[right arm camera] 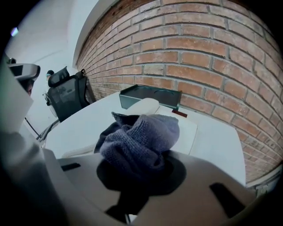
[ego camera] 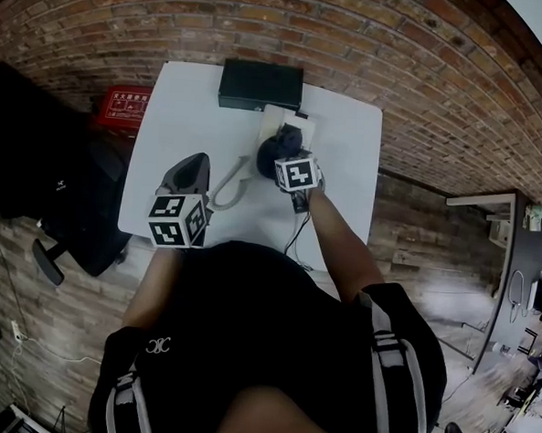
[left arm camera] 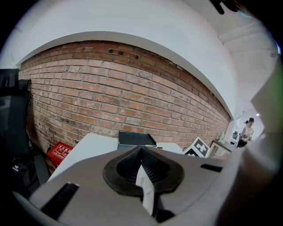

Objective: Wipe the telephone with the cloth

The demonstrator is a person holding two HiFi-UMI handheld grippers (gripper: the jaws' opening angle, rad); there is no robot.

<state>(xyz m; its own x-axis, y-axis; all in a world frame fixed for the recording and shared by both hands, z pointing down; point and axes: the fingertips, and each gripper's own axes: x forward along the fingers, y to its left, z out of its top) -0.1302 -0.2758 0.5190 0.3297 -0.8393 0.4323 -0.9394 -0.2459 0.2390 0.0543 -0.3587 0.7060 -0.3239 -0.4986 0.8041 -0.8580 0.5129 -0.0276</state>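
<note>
Wears black short-sleeved top (ego camera: 246, 328), white chest logo (ego camera: 158, 345), grey-and-white striped straps (ego camera: 385, 374) at 4 and 8 o'clock; sports grey left gripper (ego camera: 201, 159) and right gripper (ego camera: 285, 153), each capped with black-and-white marker cube (ego camera: 297, 173).
</note>
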